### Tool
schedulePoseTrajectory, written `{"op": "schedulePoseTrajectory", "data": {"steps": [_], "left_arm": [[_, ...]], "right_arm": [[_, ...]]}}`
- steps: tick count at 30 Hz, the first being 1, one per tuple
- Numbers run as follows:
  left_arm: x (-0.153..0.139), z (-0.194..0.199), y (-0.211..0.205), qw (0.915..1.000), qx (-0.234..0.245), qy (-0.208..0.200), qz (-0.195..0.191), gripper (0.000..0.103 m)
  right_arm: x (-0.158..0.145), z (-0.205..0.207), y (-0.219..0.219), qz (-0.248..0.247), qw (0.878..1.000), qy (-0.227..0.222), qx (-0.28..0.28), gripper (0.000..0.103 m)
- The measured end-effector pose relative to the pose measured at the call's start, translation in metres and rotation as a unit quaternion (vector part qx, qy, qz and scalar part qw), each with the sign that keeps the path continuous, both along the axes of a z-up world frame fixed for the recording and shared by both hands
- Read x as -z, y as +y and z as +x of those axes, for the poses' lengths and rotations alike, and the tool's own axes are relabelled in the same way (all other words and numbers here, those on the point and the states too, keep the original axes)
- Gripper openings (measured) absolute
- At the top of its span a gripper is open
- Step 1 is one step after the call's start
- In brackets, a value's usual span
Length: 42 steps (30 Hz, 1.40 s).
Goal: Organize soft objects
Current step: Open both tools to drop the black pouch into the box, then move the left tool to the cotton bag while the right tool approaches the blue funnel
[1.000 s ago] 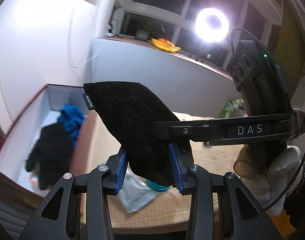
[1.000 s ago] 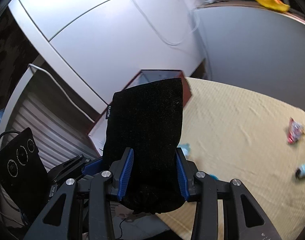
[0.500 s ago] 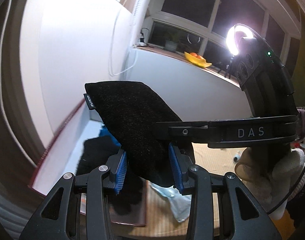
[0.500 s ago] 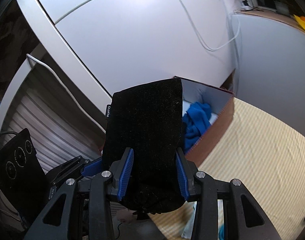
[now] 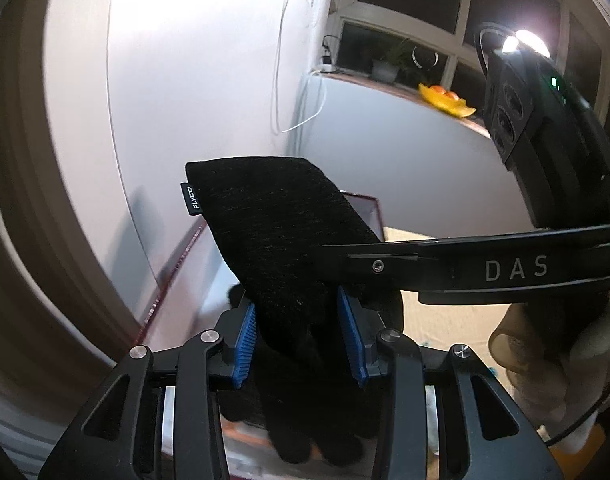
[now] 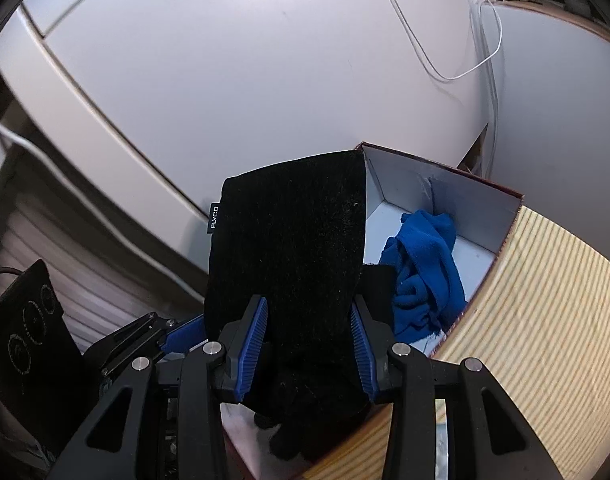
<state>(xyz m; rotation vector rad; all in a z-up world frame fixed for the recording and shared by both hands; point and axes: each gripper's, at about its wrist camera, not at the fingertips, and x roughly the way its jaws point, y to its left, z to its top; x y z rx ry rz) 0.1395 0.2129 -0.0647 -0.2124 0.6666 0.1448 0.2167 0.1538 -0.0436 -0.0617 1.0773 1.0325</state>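
Left wrist view: a second ago this camera looked across the bed with the box off to one side; now the box [image 5: 369, 208] sits straight ahead behind the black pouch [image 5: 281, 248], so the carry has come over it. The left gripper [image 5: 297, 340] has its blue fingers [image 5: 245, 344] pinching the pouch's lower end. The right gripper [image 5: 385, 264] crosses in front of the pouch, held by a gloved hand [image 5: 545, 364]. A dark glove-like item [image 5: 317, 432] lies below the pouch, apparently inside the box. The wall stands close behind the box, so room beyond it is slim.

Right wrist view: the box [image 6: 501, 248] was half hidden half a second back; its white interior now opens up, a blue cloth [image 6: 425, 272] bunched against its far side. The right gripper [image 6: 309, 344] pinches the same pouch [image 6: 289, 248], which hangs above the box's near end. That end looks free for a drop; the striped bed [image 6: 553, 320] borders the box's right wall.
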Motion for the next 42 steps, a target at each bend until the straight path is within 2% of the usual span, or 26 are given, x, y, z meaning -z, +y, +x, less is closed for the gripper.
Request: {"op": "schedulePoseTrajectory", "data": {"steps": [3, 7, 8, 10, 12, 15, 20, 25, 28, 35, 42], "left_arm": [[0.005, 0.006, -0.001, 0.9999, -0.008, 0.007, 0.013, 0.037], [0.010, 0.009, -0.002, 0.9993, -0.019, 0.017, 0.026, 0.037], [0.011, 0.009, -0.003, 0.9992, -0.021, 0.020, 0.028, 0.037], [0.011, 0.008, -0.002, 0.9992, -0.025, 0.020, 0.024, 0.037], [0.009, 0.006, -0.001, 0.9993, -0.026, 0.018, 0.019, 0.039], [0.005, 0.000, -0.003, 0.9994, -0.029, 0.011, 0.016, 0.049], [-0.002, -0.015, -0.012, 0.9997, -0.024, -0.002, 0.002, 0.049], [-0.011, -0.032, -0.033, 0.9998, -0.004, -0.017, -0.010, 0.050], [-0.013, -0.042, -0.054, 0.9995, 0.017, -0.022, -0.014, 0.056], [-0.004, -0.056, -0.105, 0.9971, 0.063, -0.017, -0.038, 0.059], [0.040, -0.055, -0.153, 0.9943, 0.090, 0.025, -0.052, 0.060]], "right_arm": [[0.007, 0.006, 0.007, 0.006, 1.000, -0.002, 0.005, 0.040], [0.008, 0.007, 0.008, -0.011, 1.000, -0.018, 0.010, 0.042], [0.008, 0.007, 0.006, -0.015, 1.000, -0.023, 0.014, 0.044], [0.006, 0.009, 0.001, -0.015, 0.999, -0.028, 0.021, 0.056], [0.004, 0.012, -0.007, -0.011, 0.999, -0.030, 0.028, 0.057], [0.000, 0.010, -0.022, -0.010, 0.999, -0.034, 0.036, 0.058], [-0.007, 0.002, -0.050, -0.012, 0.998, -0.049, 0.042, 0.061], [-0.014, -0.019, -0.092, -0.023, 0.995, -0.084, 0.046, 0.064], [-0.011, -0.028, -0.119, -0.032, 0.993, -0.106, 0.052, 0.067], [0.019, -0.057, -0.184, -0.062, 0.985, -0.145, 0.066, 0.067], [0.066, -0.074, -0.214, -0.095, 0.982, -0.151, 0.066, 0.067]]}}
